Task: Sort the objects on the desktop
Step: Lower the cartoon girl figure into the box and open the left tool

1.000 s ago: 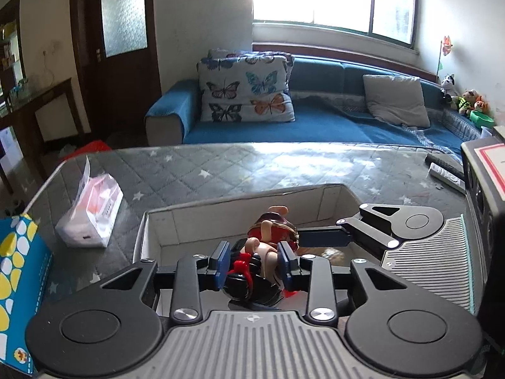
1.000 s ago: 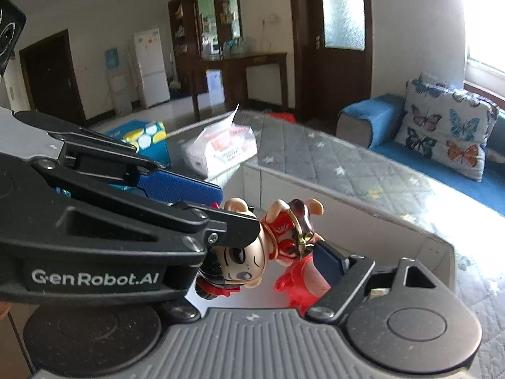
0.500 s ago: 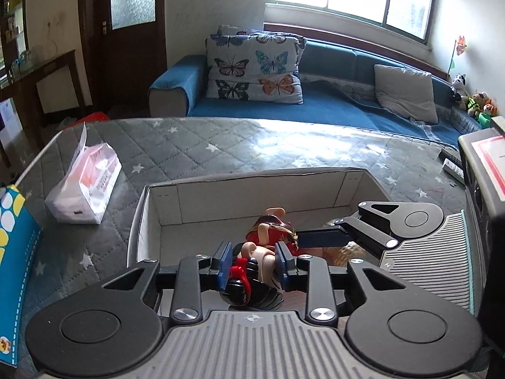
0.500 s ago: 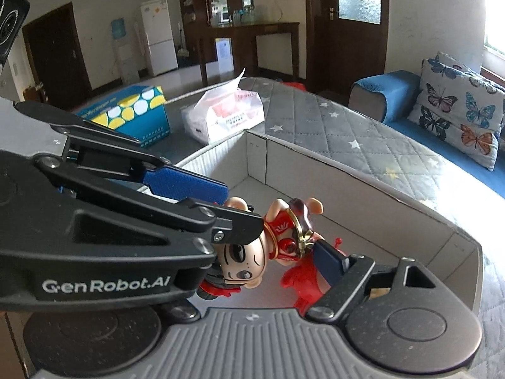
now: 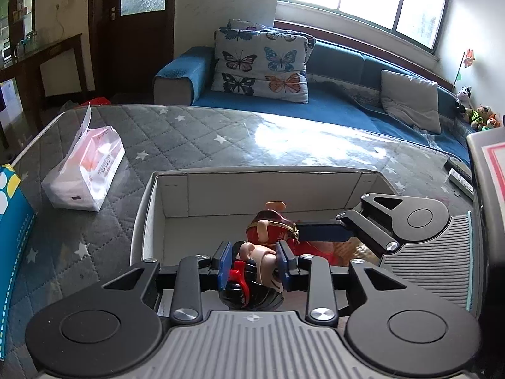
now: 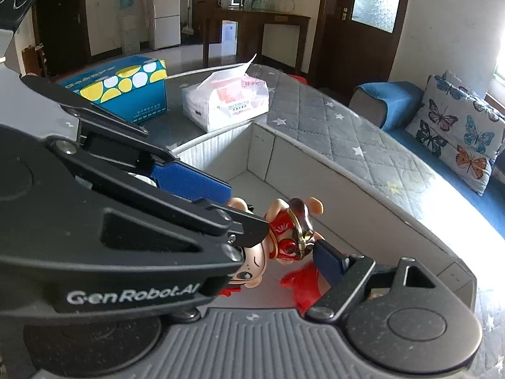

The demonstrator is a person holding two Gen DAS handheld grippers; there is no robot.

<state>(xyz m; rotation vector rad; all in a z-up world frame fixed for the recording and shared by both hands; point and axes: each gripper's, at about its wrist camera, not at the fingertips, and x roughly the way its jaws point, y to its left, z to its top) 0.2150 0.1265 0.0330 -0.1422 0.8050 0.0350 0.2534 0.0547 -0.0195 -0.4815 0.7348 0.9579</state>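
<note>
Both tools grip 1 figurine [image 5: 258, 259] over the open box [image 5: 170, 180]: the left tool [image 5: 254, 265] clamps its head, the right tool [image 6: 303, 246] its red body. Best to free 1 grip first, then lower it gently inside.

left gripper [image 5: 254, 267]: black linkage arms, 2 blue-padded fingers [image 5: 225, 263], silver screws, grey ribbed base | right gripper [image 5: 318, 232]: same build | white "GenRobot.AI" lettering on black arm

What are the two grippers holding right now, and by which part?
The left gripper clamps the small cartoon figurine in a red outfit by its head. The right gripper's visible fingertip touches its red torso; its grasp cannot be confirmed.
</note>
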